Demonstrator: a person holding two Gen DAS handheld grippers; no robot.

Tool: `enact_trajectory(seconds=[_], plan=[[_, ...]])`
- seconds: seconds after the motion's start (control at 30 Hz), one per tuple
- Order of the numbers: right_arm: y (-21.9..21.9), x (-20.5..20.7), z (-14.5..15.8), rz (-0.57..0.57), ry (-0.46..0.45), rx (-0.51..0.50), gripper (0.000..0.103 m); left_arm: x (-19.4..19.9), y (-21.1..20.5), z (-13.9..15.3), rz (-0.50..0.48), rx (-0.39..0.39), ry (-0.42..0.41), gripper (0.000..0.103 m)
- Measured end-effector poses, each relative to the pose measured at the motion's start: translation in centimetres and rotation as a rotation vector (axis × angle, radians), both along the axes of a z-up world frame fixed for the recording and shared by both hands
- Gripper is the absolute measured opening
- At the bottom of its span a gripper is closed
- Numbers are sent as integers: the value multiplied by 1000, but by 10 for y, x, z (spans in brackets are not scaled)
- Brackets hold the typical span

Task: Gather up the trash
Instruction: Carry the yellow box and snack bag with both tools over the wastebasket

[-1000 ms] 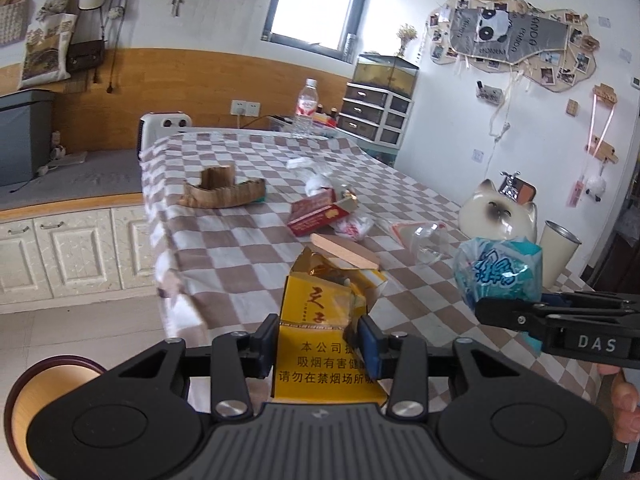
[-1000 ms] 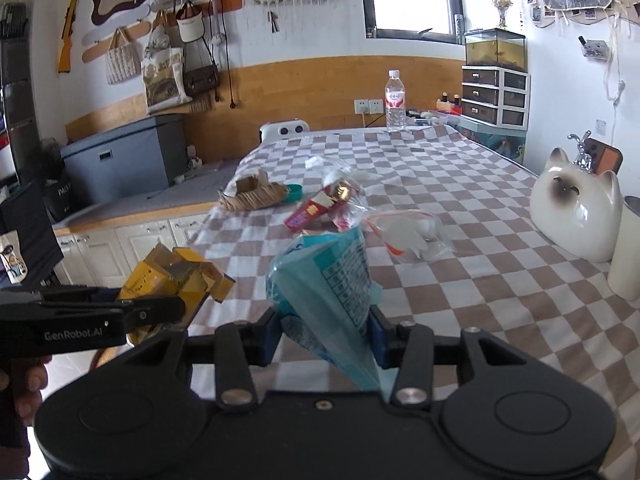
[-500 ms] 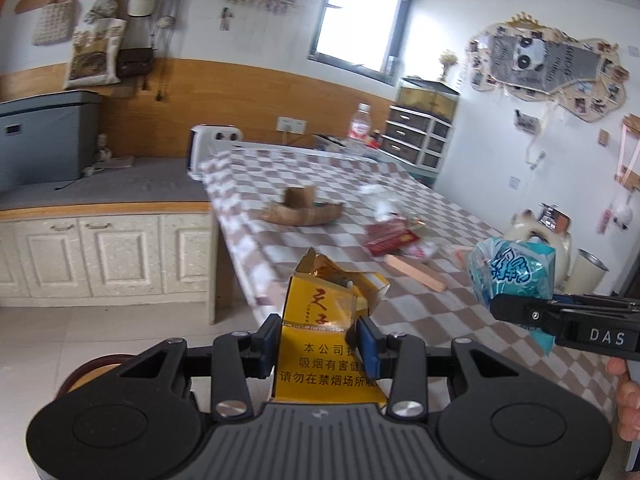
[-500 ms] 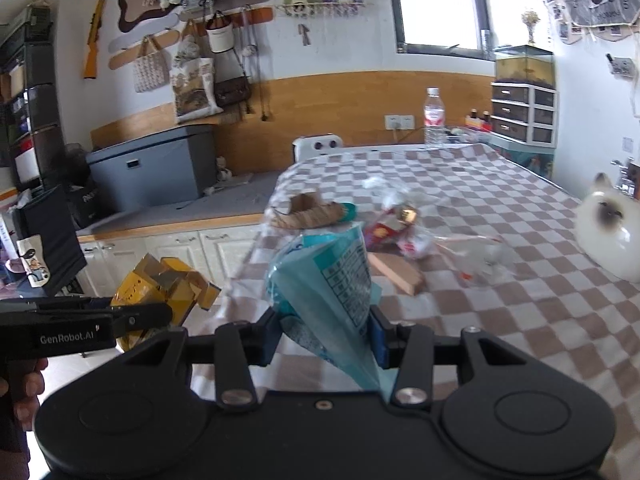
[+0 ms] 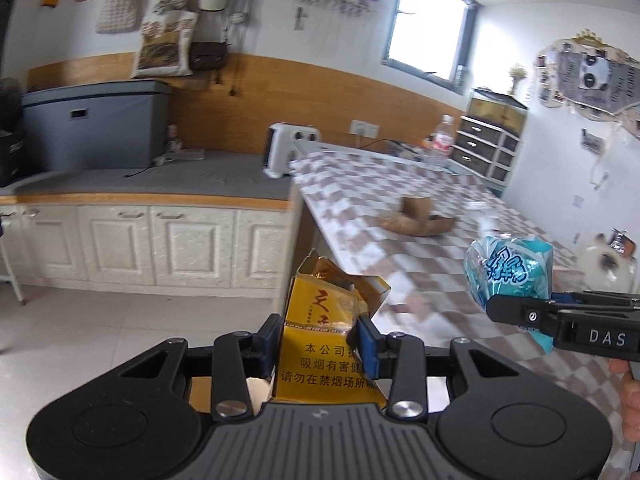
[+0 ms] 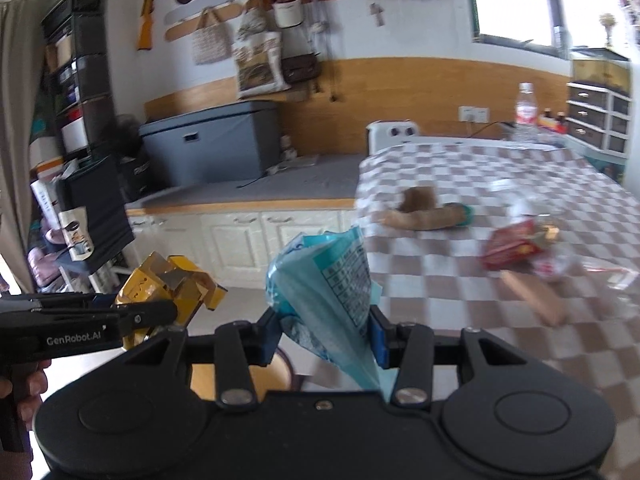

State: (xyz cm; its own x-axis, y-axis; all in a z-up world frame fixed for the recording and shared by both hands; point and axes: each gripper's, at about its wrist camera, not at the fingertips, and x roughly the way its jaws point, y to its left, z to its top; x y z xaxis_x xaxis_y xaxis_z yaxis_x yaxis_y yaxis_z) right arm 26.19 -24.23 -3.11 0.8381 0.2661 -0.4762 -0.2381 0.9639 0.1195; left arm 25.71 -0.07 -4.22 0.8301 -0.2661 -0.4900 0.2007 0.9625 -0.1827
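Observation:
My left gripper (image 5: pixel 318 338) is shut on a torn yellow cigarette carton (image 5: pixel 328 320), held in the air beside the table's left edge. The right gripper (image 6: pixel 326 336) is shut on a crumpled blue plastic wrapper (image 6: pixel 328 280). Each view shows the other gripper: the wrapper (image 5: pixel 510 272) at the right of the left wrist view, the carton (image 6: pixel 168 284) at the left of the right wrist view. Below the grippers a round brown bin rim (image 6: pixel 286 362) peeks out. More trash lies on the checkered table (image 6: pixel 460 292): a red pack (image 6: pixel 516 242), brown paper (image 6: pixel 424 216), a wooden stick (image 6: pixel 532 298).
White floor cabinets (image 5: pixel 140 240) with a grey top run along the wall to the left. A grey box (image 5: pixel 92 128) and a white heater (image 5: pixel 290 150) stand there. A cat figure (image 5: pixel 608 264) sits on the table at the right. A dark shelf (image 6: pixel 76 92) stands far left.
Both grippers have swung left, away from over the table toward the floor beside it, each still holding its piece. The cabinets and the bin rim have come into view.

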Motion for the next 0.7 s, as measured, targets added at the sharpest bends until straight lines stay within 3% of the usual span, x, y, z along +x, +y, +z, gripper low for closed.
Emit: enact_trajectory(seconds=[0.33, 0.7], plan=[[73, 50, -32, 119, 104, 2, 46, 29, 67, -29, 100, -14, 75, 41], [149, 109, -93, 207, 319, -45, 46, 69, 123, -100, 163, -53, 242, 41]])
